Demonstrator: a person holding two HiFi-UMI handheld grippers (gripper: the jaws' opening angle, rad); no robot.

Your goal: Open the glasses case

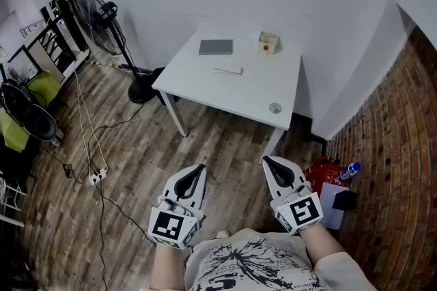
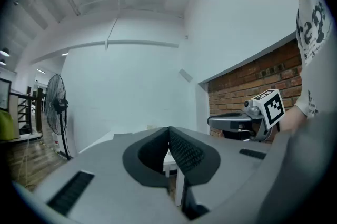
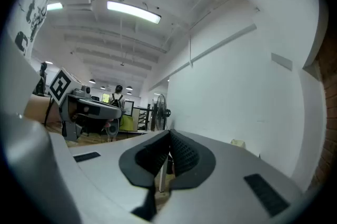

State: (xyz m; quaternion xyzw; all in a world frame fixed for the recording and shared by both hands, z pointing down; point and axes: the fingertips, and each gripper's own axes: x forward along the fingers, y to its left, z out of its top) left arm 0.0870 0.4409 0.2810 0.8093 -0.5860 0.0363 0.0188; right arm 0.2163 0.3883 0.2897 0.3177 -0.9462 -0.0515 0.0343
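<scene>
Both grippers empty, well short of the table.
I see my left gripper [image 1: 197, 172] and right gripper [image 1: 271, 164] with jaws pressed together on nothing, above the wooden floor [image 1: 136, 167]. Ahead, the grey glasses case [image 1: 216, 46] lies on the white table [image 1: 239, 95], at its far side, near a small box [image 1: 269, 42].

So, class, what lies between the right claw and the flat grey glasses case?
Head view: brown wooden floor, then white tabletop bearing a small flat white strip.

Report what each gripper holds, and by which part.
Nothing. The left gripper and right gripper are both shut and empty, short of the white square table.
</scene>
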